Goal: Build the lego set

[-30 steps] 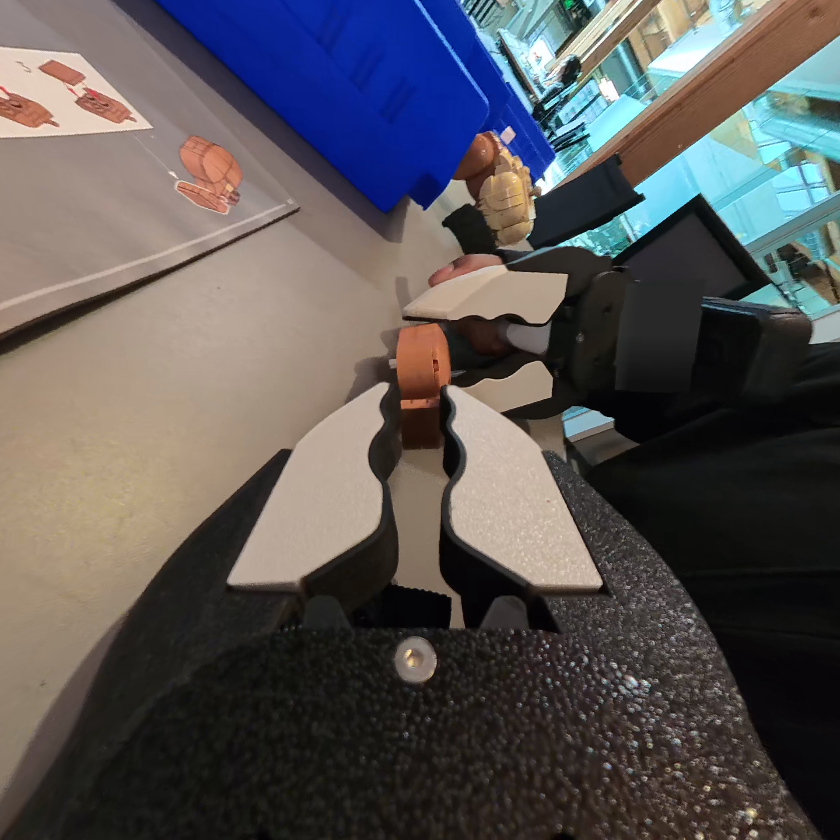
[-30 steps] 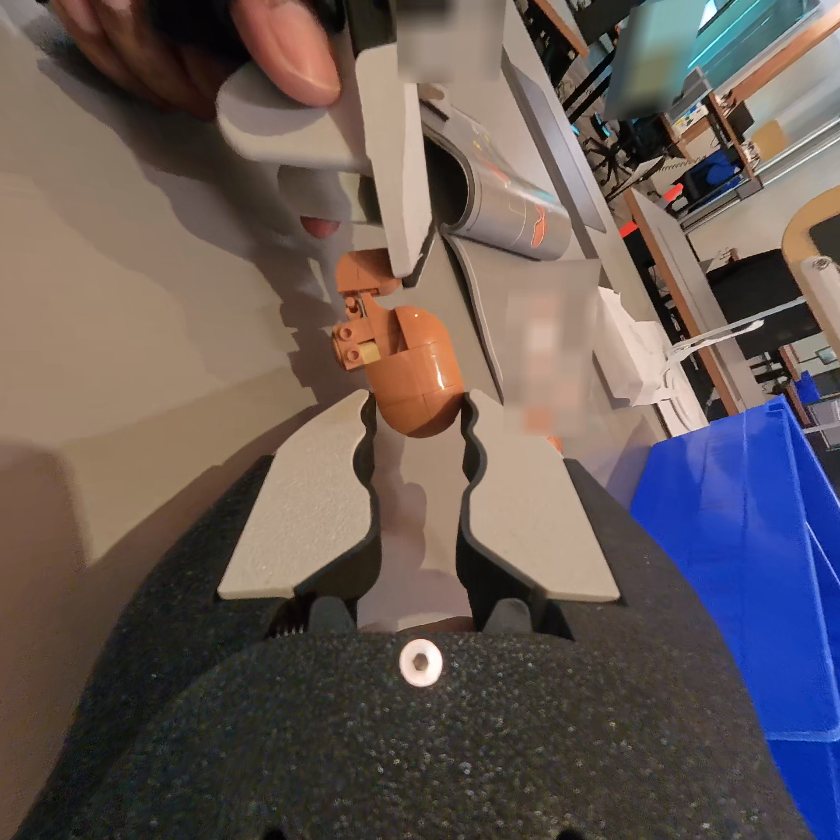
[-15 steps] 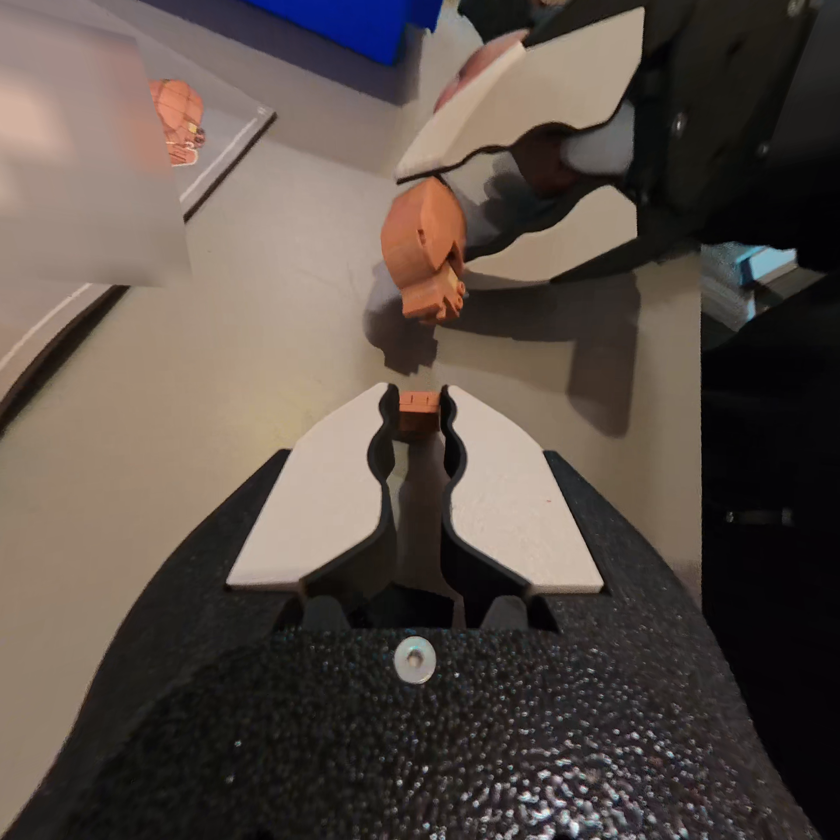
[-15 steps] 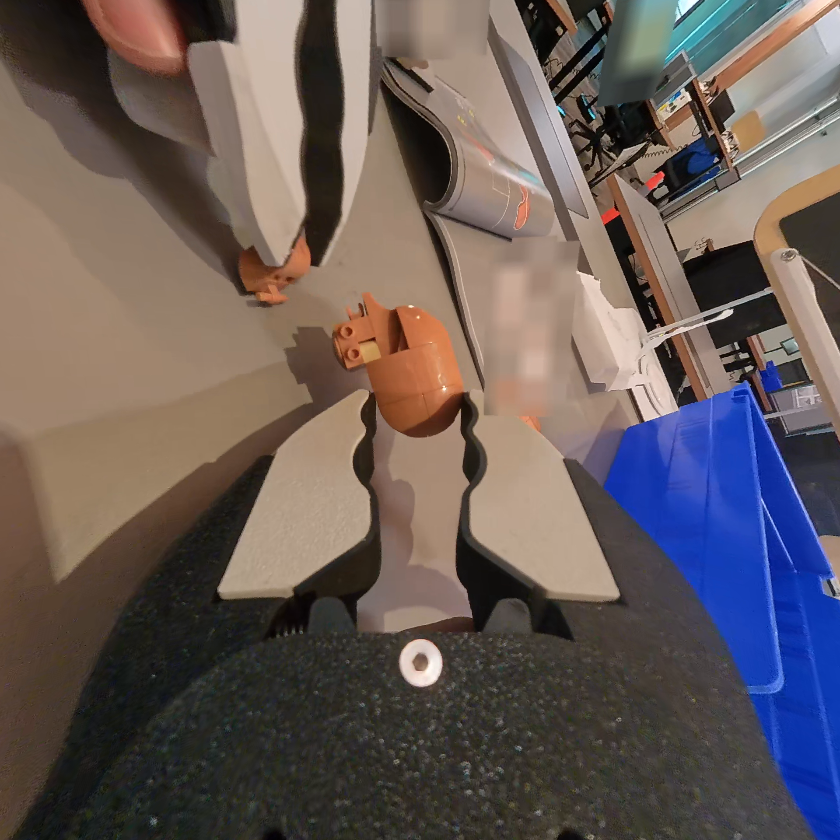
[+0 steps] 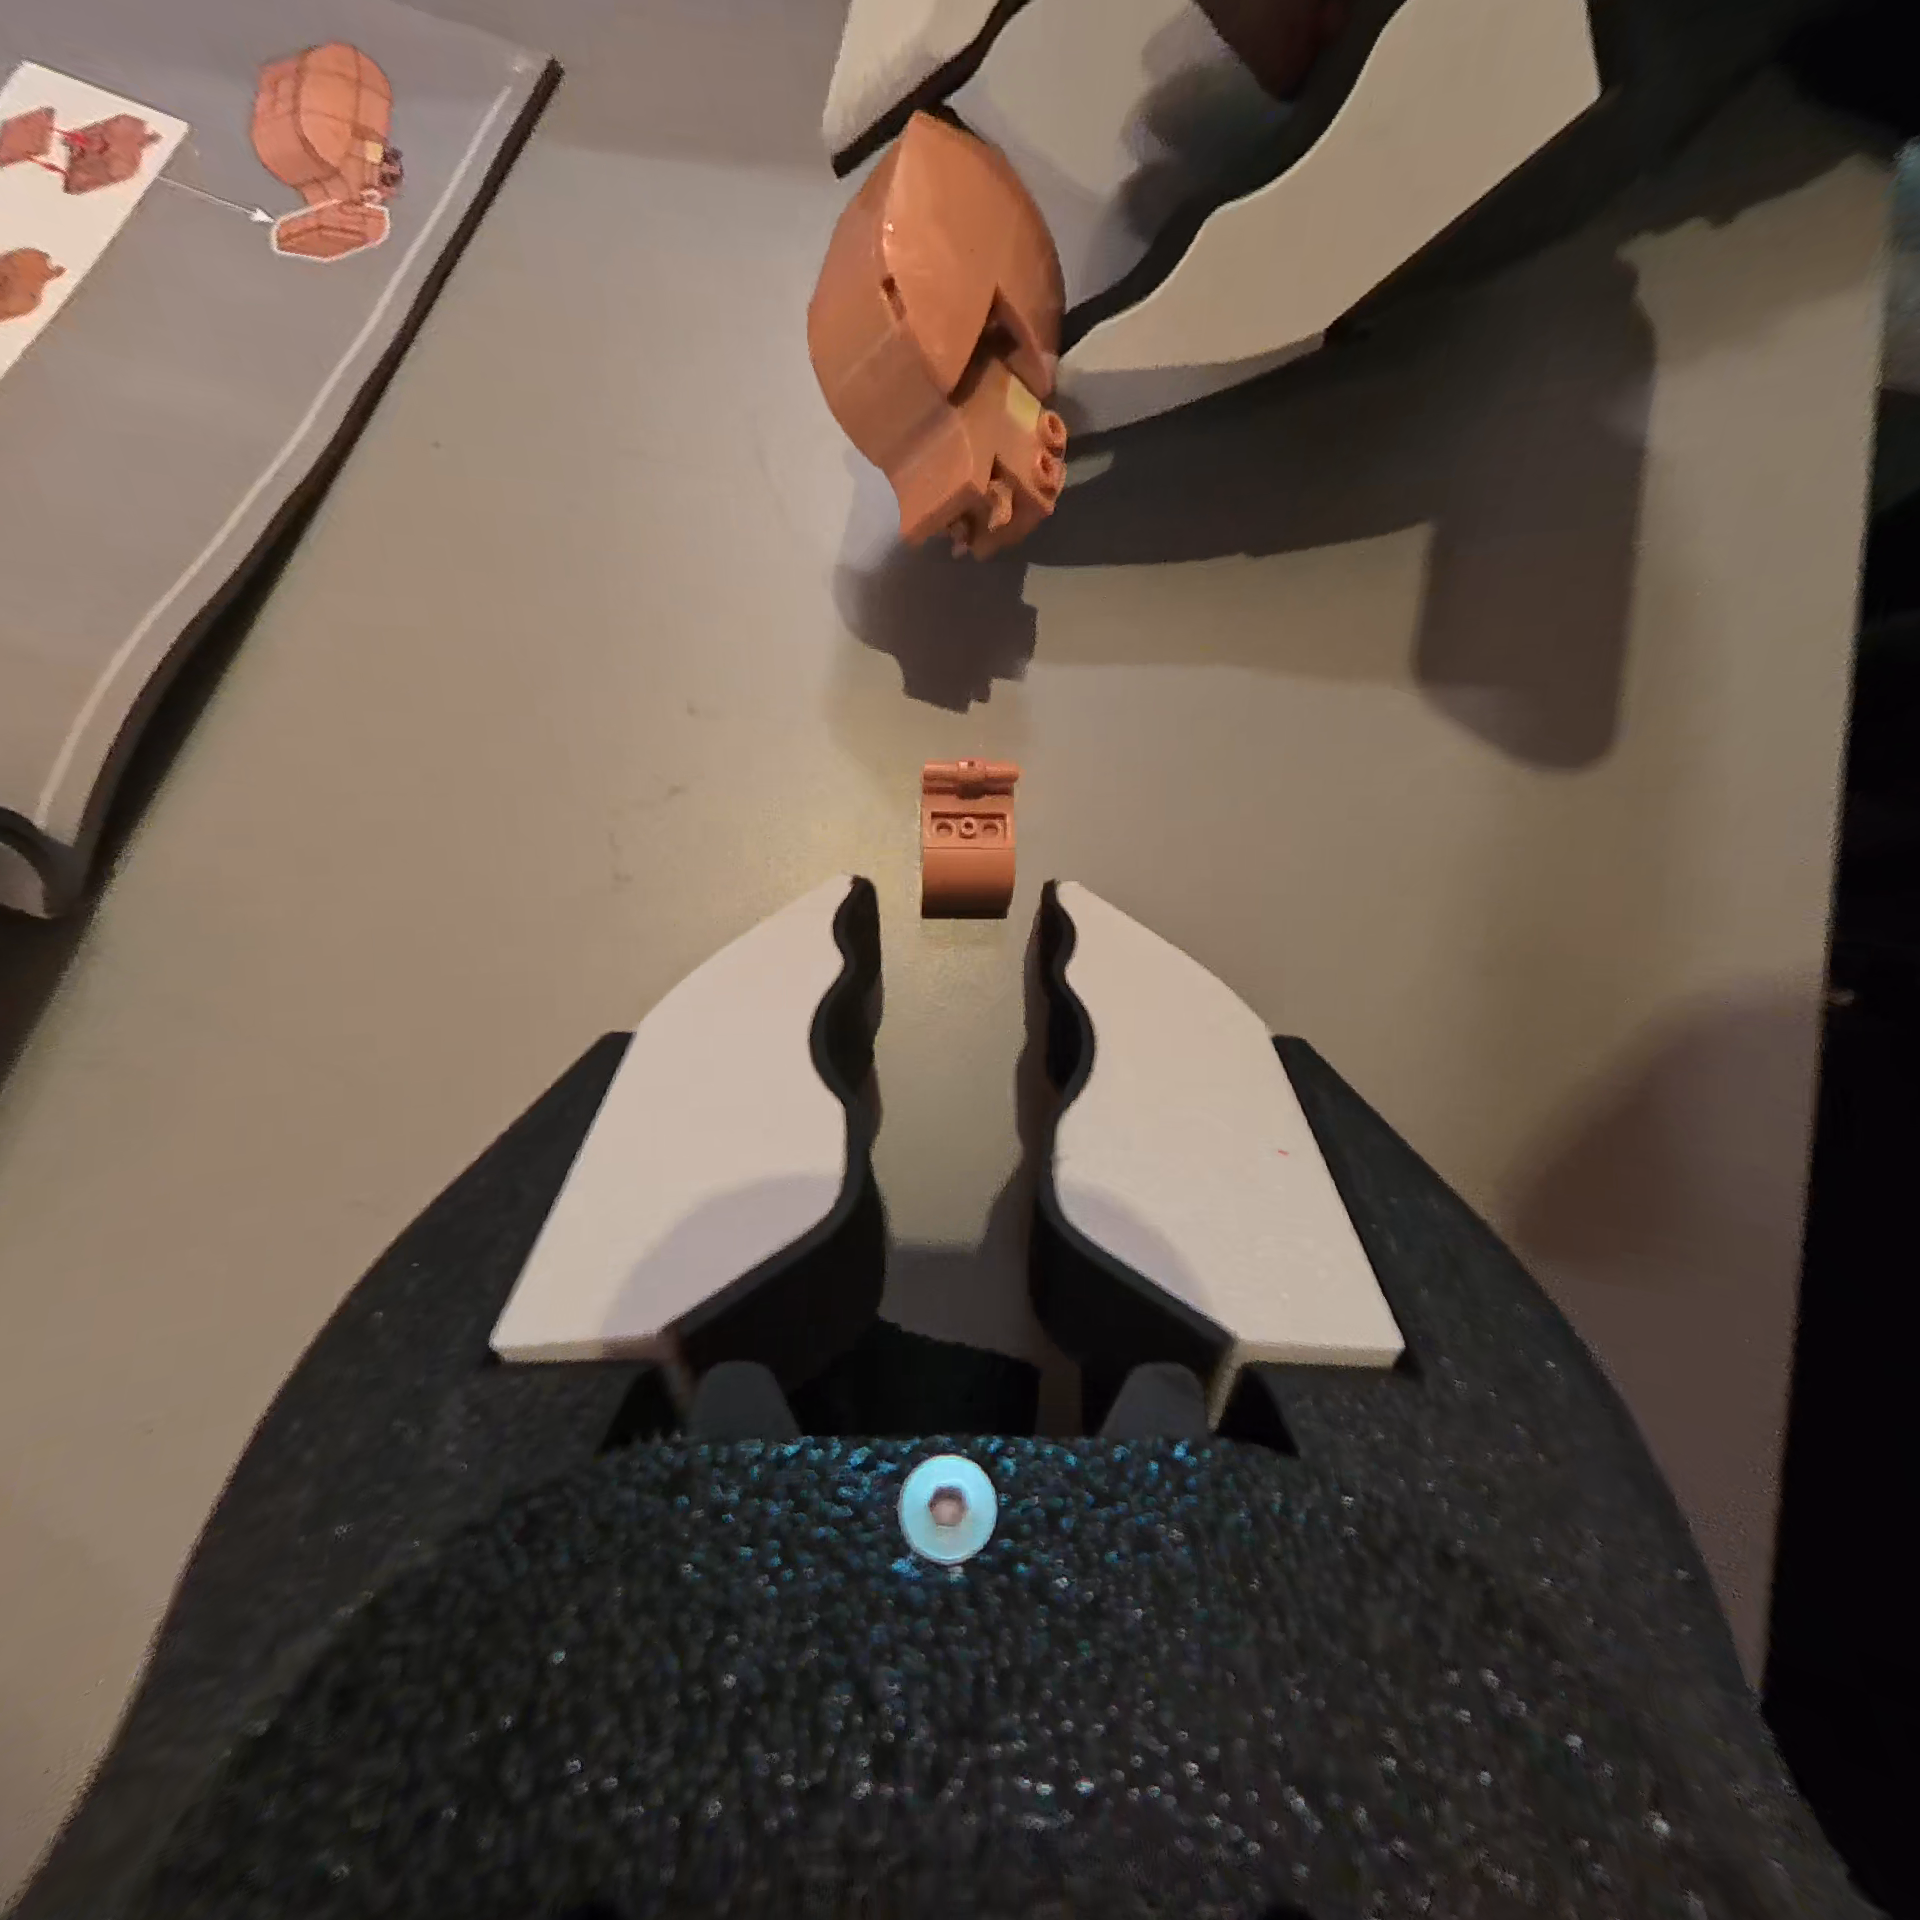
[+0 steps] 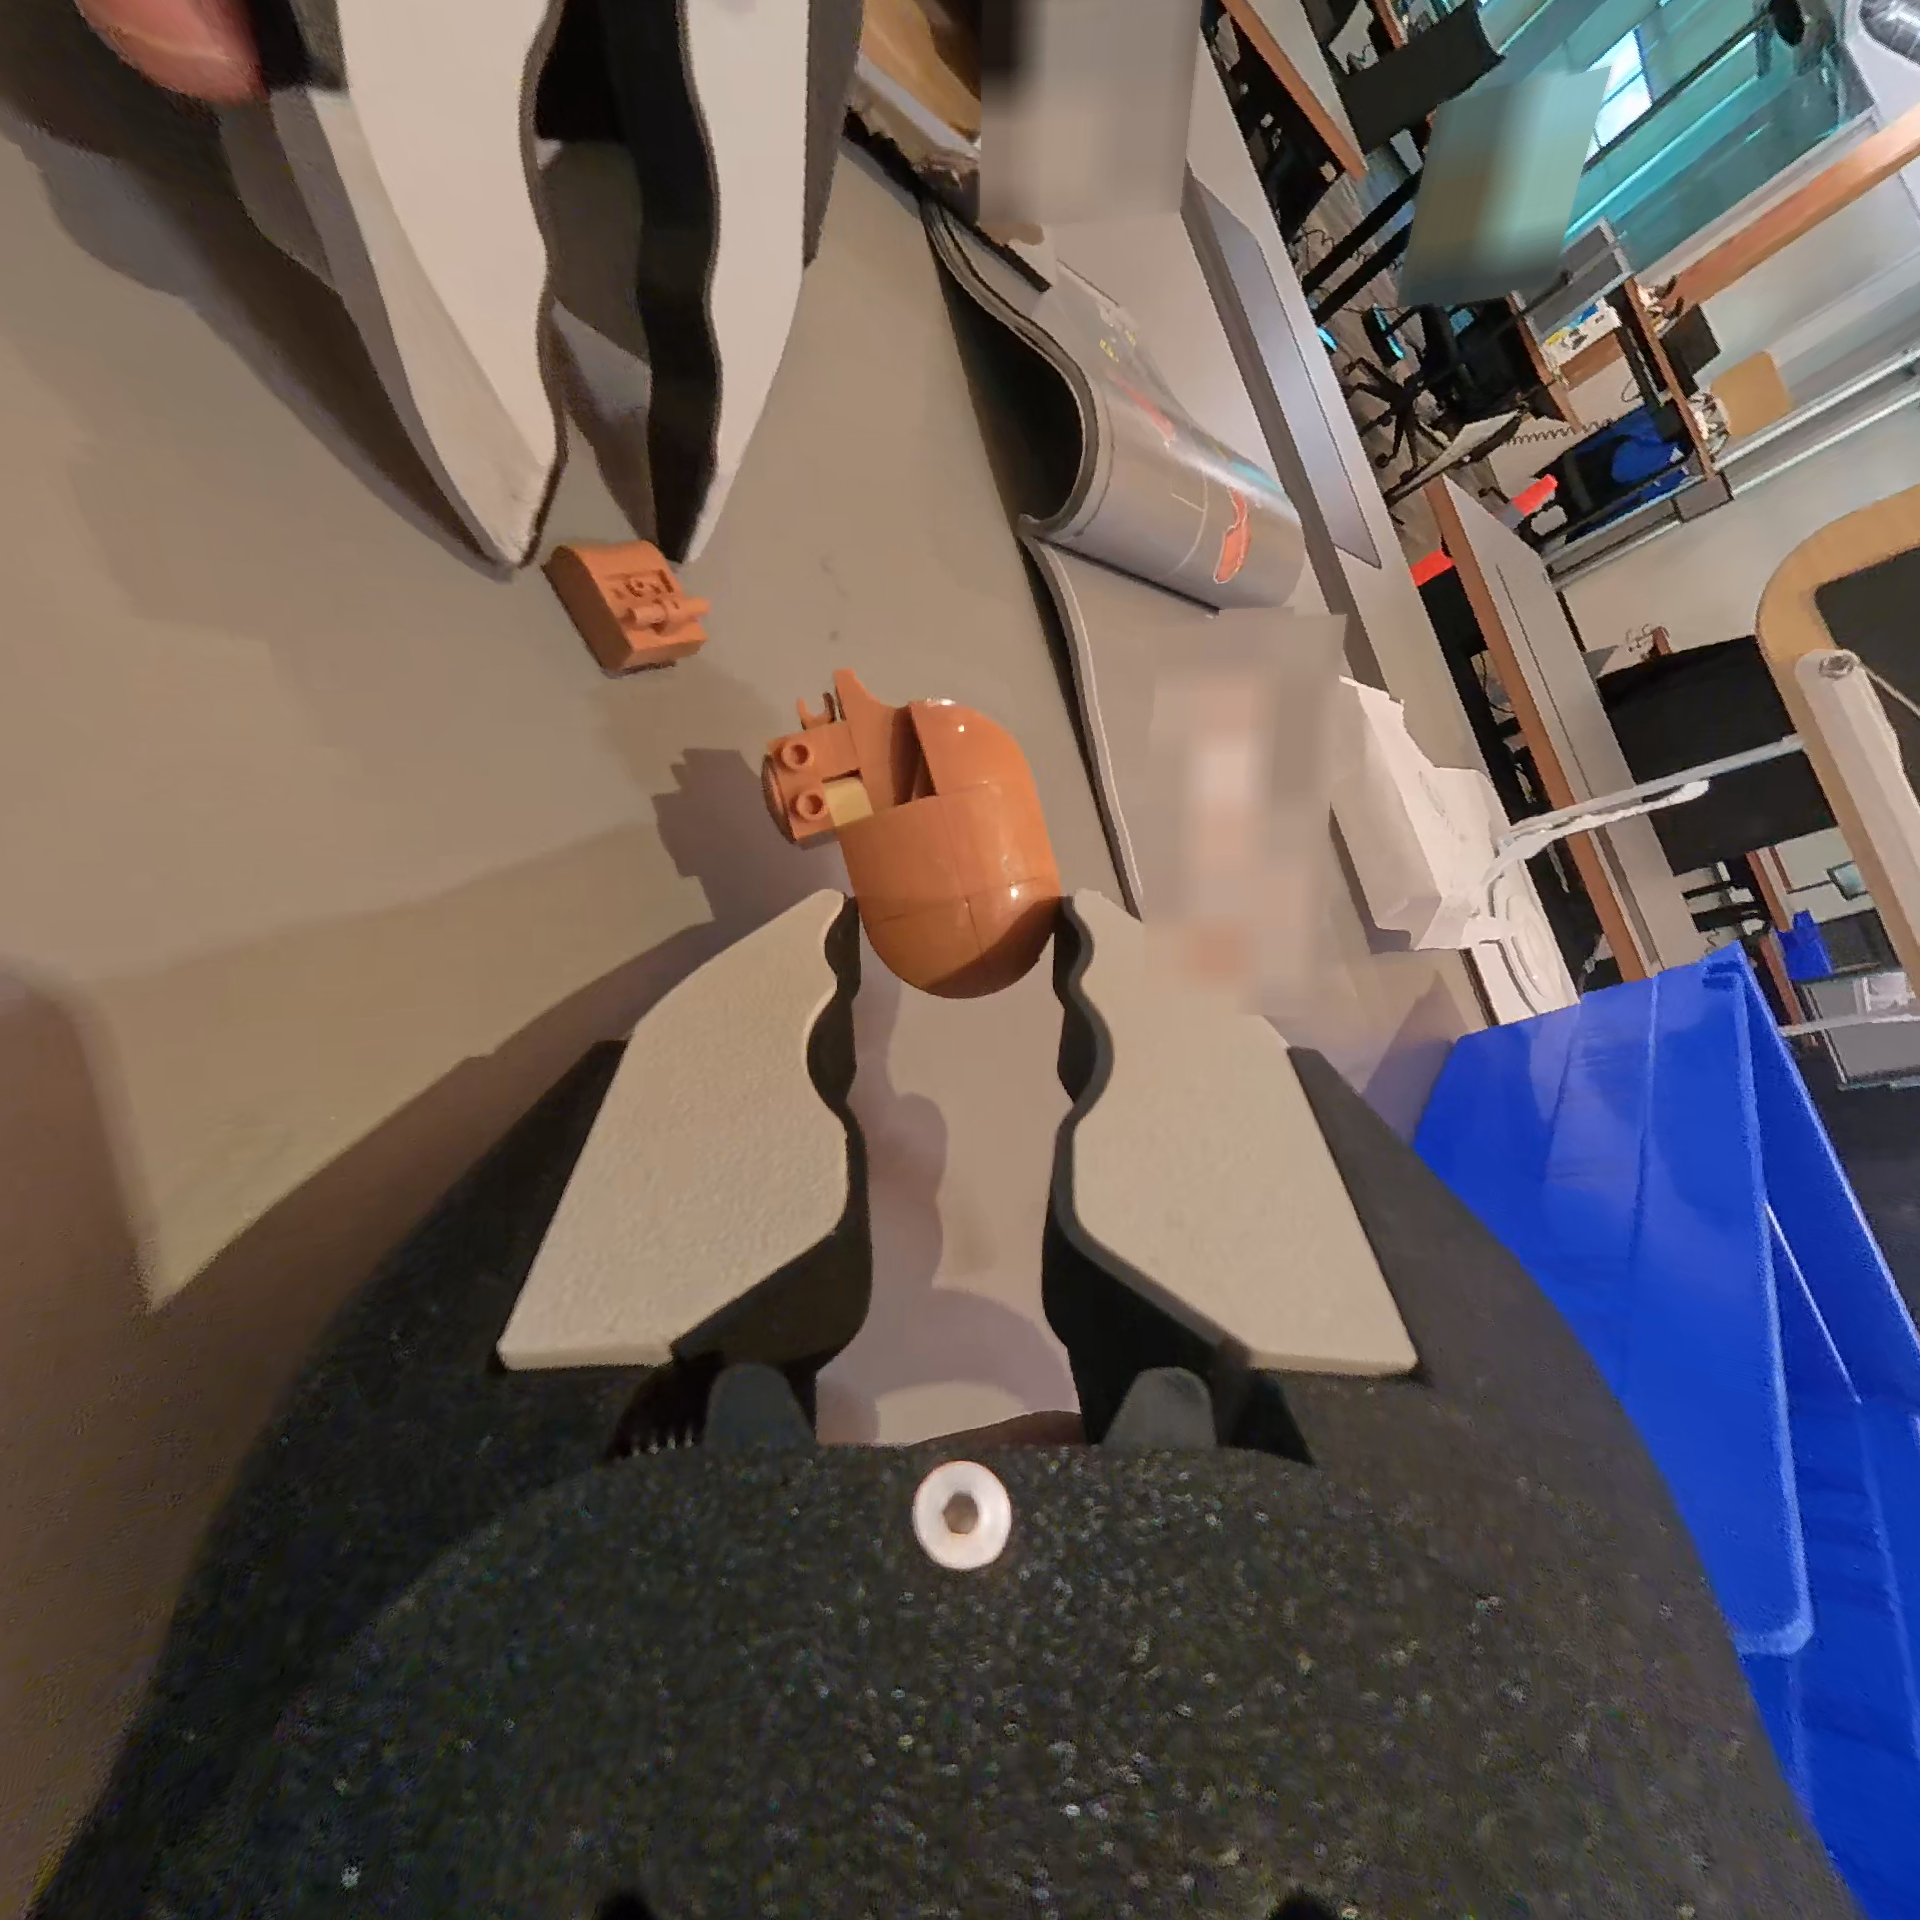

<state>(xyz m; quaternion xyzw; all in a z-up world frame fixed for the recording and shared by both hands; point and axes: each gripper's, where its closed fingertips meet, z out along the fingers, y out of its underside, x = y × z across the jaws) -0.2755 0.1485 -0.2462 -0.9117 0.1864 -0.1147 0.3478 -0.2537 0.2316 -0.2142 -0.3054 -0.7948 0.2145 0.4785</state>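
Observation:
My left gripper (image 5: 954, 896) is open. A small brown lego piece (image 5: 966, 837) lies on the grey table just ahead of its tips, with a gap to each pad. It also shows in the right wrist view (image 6: 627, 607) below the left gripper's fingers (image 6: 457, 312). My right gripper (image 6: 956, 912) is shut on a rounded brown lego assembly (image 6: 935, 831) and holds it above the table. The assembly also shows in the left wrist view (image 5: 940, 322), held at the top by the right gripper's fingers (image 5: 1226, 239).
An open instruction booklet (image 5: 208, 343) lies at the left; it also shows in the right wrist view (image 6: 1164, 499). A blue bin (image 6: 1683, 1247) stands at the right. White paper (image 6: 1423, 831) lies behind the booklet. The table's edge (image 5: 1870, 935) runs along the right. Across from one pair of fingers to the other is roughly 9 cm.
My left gripper pulled away from the assembly with the small brown piece, lowered it to the table, then opened and let it go. The right gripper kept its hold on the assembly.

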